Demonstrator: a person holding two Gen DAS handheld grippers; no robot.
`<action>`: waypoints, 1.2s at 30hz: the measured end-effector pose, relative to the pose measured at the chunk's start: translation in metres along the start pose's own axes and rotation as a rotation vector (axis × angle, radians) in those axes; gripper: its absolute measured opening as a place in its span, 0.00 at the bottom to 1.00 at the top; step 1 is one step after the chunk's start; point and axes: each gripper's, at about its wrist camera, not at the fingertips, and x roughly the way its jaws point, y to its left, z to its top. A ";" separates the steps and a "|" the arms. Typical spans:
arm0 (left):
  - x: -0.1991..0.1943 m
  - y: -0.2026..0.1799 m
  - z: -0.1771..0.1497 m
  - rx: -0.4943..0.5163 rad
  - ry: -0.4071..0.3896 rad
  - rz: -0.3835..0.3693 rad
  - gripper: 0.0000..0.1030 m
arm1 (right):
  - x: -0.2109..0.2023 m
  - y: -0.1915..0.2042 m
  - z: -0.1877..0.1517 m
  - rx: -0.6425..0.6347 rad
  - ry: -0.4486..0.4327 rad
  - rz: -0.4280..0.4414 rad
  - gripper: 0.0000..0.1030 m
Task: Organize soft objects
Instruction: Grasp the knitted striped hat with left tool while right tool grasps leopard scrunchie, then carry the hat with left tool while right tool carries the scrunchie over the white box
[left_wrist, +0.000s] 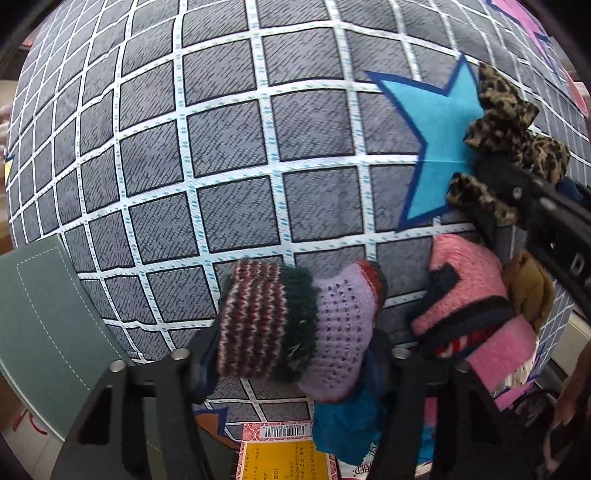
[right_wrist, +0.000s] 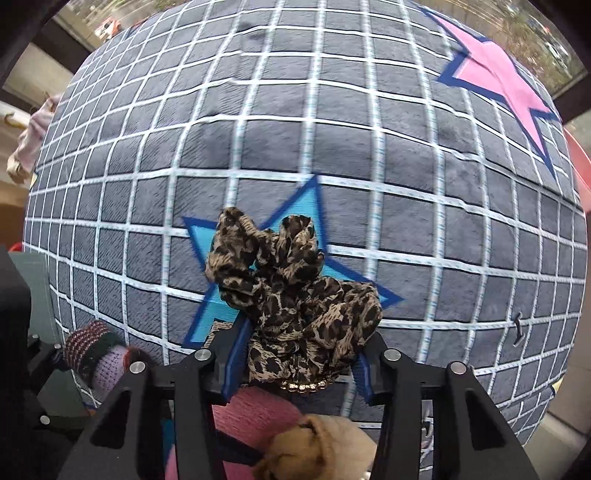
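My left gripper is shut on a knitted piece with striped maroon, dark green and lilac parts, held above the grey grid-pattern cloth. It also shows at the lower left of the right wrist view. My right gripper is shut on a leopard-print scarf bunched over a blue star. That scarf and the right gripper show at the right of the left wrist view. A pile of pink knitwear lies below them.
A grey-green stitched mat lies at the left edge. A yellow and red packet and blue fabric lie below the left gripper. A tan soft item lies under the right gripper. A pink star marks the far right.
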 end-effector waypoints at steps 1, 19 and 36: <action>-0.004 -0.001 -0.001 0.005 -0.017 0.003 0.54 | -0.004 -0.006 -0.003 0.017 -0.013 0.008 0.48; -0.120 -0.052 -0.027 0.081 -0.294 -0.017 0.53 | -0.076 -0.108 -0.047 0.246 -0.085 0.160 0.48; -0.131 -0.115 -0.157 0.308 -0.284 -0.120 0.53 | -0.099 -0.133 -0.161 0.291 -0.053 0.154 0.48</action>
